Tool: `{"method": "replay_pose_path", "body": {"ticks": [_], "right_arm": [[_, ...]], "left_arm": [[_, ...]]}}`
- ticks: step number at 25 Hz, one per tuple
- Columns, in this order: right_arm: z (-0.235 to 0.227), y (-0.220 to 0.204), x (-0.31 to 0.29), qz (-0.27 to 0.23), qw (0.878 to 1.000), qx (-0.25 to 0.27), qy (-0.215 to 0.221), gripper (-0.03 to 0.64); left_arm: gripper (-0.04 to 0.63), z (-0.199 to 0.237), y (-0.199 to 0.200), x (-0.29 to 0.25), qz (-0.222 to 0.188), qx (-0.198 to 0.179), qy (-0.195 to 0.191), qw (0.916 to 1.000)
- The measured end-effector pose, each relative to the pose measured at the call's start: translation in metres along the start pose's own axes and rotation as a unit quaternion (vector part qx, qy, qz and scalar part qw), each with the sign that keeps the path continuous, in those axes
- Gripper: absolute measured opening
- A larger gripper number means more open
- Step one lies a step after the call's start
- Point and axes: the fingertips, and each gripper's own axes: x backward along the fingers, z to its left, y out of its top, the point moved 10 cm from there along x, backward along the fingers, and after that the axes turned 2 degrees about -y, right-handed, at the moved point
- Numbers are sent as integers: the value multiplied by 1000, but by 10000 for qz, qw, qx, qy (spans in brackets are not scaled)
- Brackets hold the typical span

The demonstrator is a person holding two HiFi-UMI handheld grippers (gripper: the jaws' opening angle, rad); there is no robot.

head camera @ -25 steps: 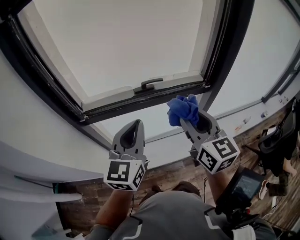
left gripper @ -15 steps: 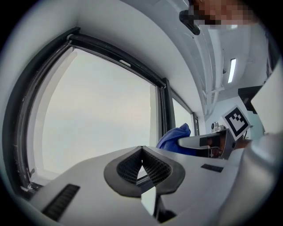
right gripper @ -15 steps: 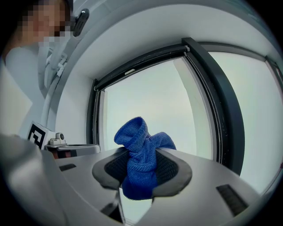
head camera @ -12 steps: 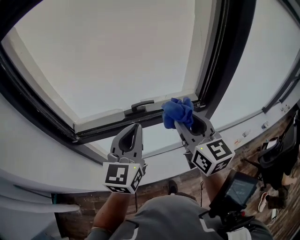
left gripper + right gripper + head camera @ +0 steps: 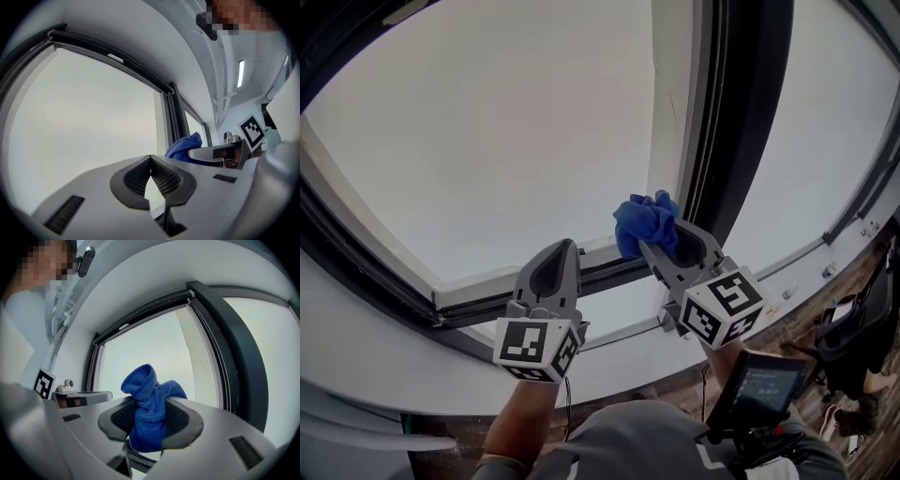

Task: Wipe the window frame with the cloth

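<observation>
A bunched blue cloth (image 5: 645, 220) sticks out of my right gripper (image 5: 651, 247), which is shut on it. In the head view the cloth is raised to the lower right corner of the pane, beside the dark vertical window frame (image 5: 739, 122) and just above the bottom rail (image 5: 598, 273); whether it touches I cannot tell. The right gripper view shows the cloth (image 5: 151, 401) pinched between the pads, with the frame post (image 5: 232, 352) to its right. My left gripper (image 5: 556, 270) is shut and holds nothing, level with the rail left of the cloth; its closed tips (image 5: 150, 158) face the pale pane.
A white sill (image 5: 619, 323) runs below the rail. A second pane (image 5: 834, 112) lies right of the post. Low at the right are a small black screen device (image 5: 759, 382), wooden floor and dark chair parts (image 5: 862, 328).
Both grippers have risen and shifted slightly left against the window; the cloth now sits higher, at the pane's lower right corner. The window handle seen earlier no longer shows.
</observation>
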Motion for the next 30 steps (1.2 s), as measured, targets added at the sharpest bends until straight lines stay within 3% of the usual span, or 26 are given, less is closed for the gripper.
{"method": "replay_pose_path", "body": {"ticks": [3,10,16,19,25,30], "right_arm": [[-11,11,-16,-92,9999,113,-52,152],[-40,67,-29,-639,9968,119,-467,152],[-52,116,-49,-901,9905,553,-880,152],[-57,140,-55,-1092,9863,690,-1026,152],[-68,195,-65,-1253,9719,1270,-1538,152],[-75,237,-74,-1355,9540,1827,-1953,152]], "left_arm": [[8,10,11,-21,-105,-35,-108,9999],[8,8,73,-68,-369,-573,-638,9956],[8,19,108,-106,-652,-347,-1115,9910],[8,26,120,-121,-717,-402,-1147,9900],[8,21,152,-148,-864,-535,-1425,9846],[8,16,187,-172,-1060,-324,-1665,9798]]}}
